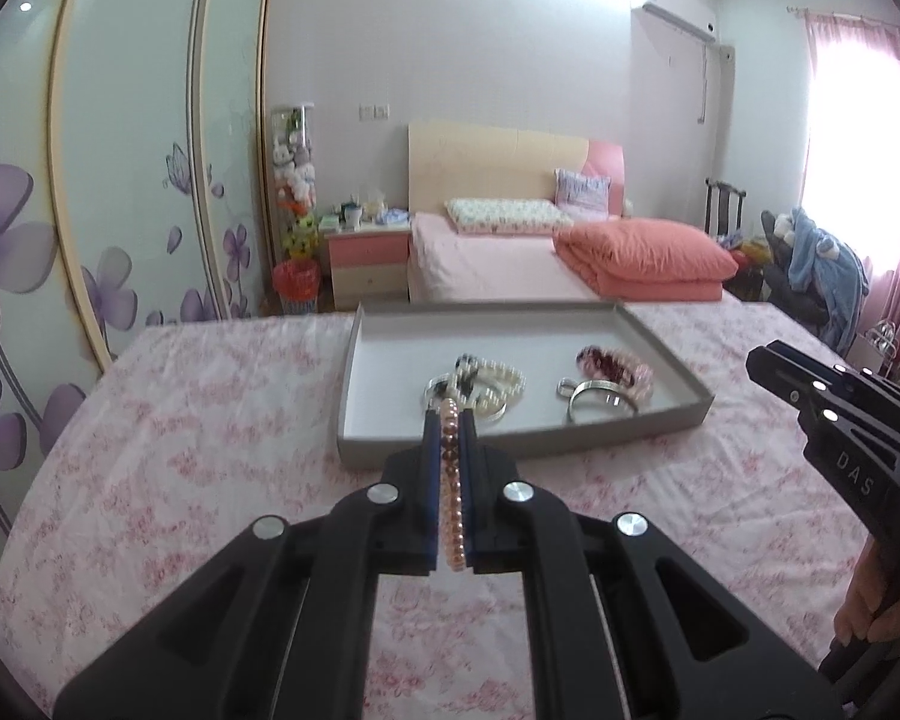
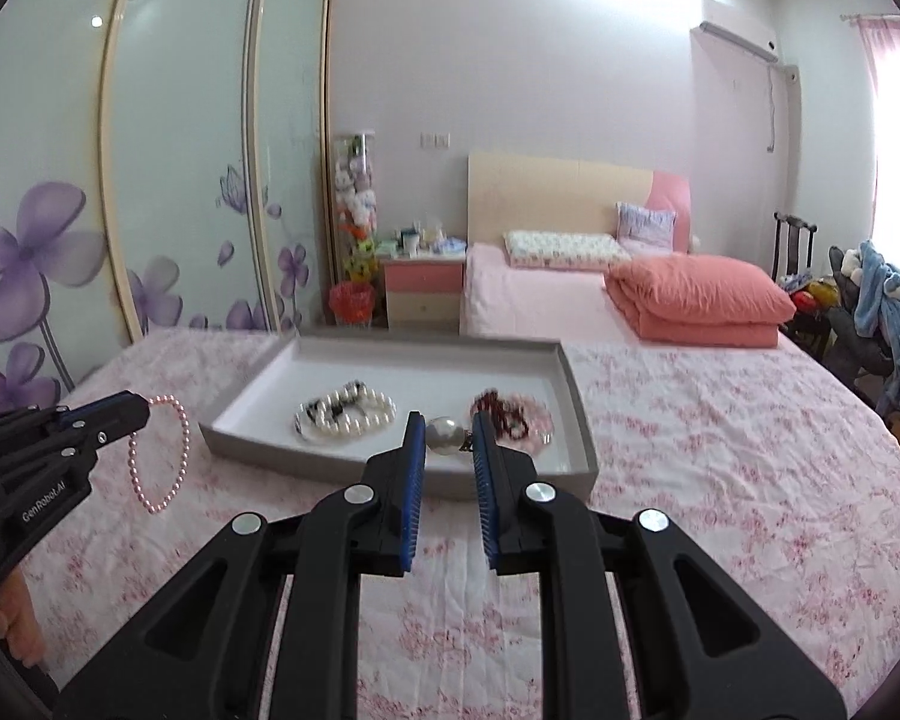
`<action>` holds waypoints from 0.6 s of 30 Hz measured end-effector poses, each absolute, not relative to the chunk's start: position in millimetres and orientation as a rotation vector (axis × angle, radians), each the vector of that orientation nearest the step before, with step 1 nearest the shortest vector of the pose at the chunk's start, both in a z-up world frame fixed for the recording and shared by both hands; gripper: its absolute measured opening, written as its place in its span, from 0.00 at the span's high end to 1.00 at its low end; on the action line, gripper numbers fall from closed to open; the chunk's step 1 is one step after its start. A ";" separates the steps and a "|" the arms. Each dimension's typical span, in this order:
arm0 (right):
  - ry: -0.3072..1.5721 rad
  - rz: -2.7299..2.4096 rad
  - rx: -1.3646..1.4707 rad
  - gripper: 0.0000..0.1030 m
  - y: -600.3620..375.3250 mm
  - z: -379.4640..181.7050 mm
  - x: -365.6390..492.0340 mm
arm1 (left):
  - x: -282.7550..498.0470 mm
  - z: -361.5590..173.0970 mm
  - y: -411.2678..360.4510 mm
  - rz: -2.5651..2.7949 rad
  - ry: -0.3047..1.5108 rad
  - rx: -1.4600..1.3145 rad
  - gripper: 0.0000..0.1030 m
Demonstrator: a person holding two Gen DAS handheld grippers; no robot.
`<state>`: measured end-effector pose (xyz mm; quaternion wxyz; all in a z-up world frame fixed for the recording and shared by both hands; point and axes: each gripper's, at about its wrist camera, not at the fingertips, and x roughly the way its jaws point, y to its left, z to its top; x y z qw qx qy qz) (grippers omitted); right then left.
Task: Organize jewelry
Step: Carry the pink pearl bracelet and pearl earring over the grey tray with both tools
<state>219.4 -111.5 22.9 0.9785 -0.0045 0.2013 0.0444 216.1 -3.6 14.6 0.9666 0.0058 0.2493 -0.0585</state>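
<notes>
Our left gripper clamped on pink pearl bracelet; loop hangs free below tips, above bed, just short of grey tray. We judge high hold keeps beads from snagging sheet before drop-in. Bracelet: small glossy pink beads, closed ring. Our right gripper apart, empty. Ahead of it in tray: white pearl strand, silver bangle, dark-red bead bracelet.

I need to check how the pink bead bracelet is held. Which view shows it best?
The right wrist view: the pink bead bracelet hangs as a full loop from the shut left gripper, over the bedspread. In the left wrist view the bracelet appears only edge-on, pinched between the fingers.
</notes>
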 end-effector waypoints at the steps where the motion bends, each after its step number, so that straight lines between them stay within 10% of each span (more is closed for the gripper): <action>1: 0.391 0.088 -0.009 0.83 -110.9 25.8 218.0 | 214.4 20.6 -4.9 -0.116 0.481 0.009 0.93; 18: 0.203 0.065 -0.023 0.83 -112.7 61.4 200.1 | 192.3 59.3 -25.5 -0.089 0.282 0.048 0.93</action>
